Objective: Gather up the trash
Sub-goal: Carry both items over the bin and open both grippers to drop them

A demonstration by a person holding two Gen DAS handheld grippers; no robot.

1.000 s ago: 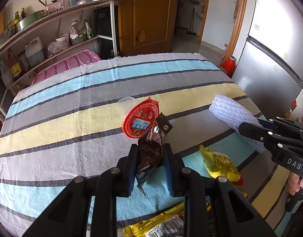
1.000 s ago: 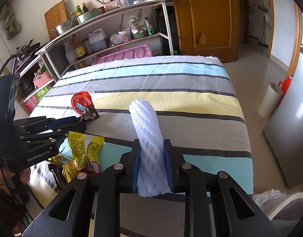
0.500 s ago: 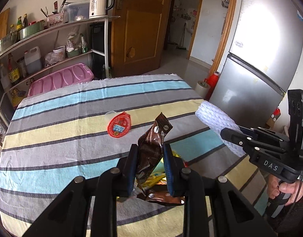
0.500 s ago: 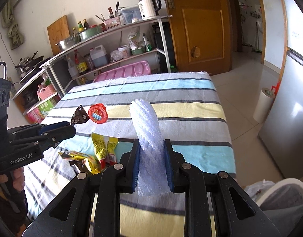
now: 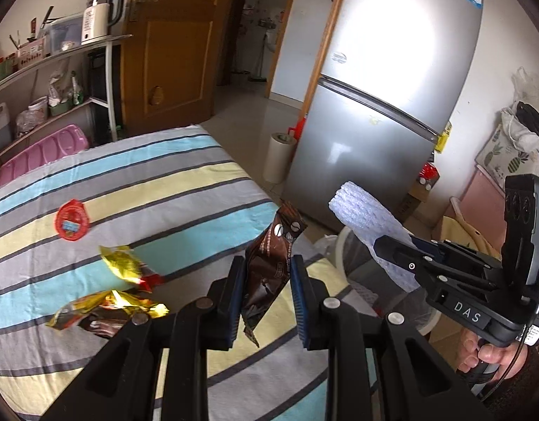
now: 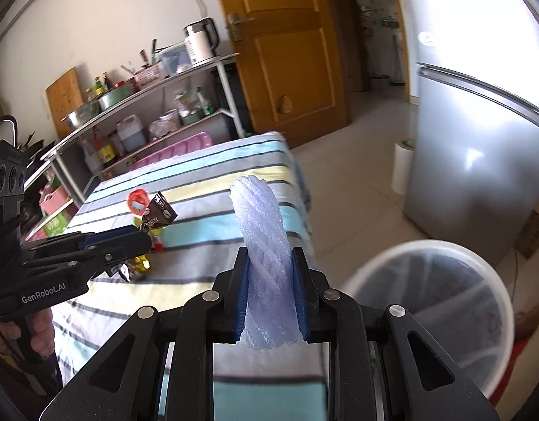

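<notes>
Brown wrapper [image 5: 267,273] pinched upright between left fingers [image 5: 232,291], foam roll [image 6: 266,256] clamped between right fingers [image 6: 242,291]

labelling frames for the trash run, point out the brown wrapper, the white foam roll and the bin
brown wrapper [image 5: 267,273], left wrist view, on its middle between the pads
white foam roll [image 6: 264,242], right wrist view, on its twisted body above the pads
bin [image 6: 497,282], right wrist view, on its white rim

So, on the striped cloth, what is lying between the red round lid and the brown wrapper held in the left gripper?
A crumpled yellow wrapper lies between the red lid and the brown wrapper, seen in the left wrist view.
</notes>
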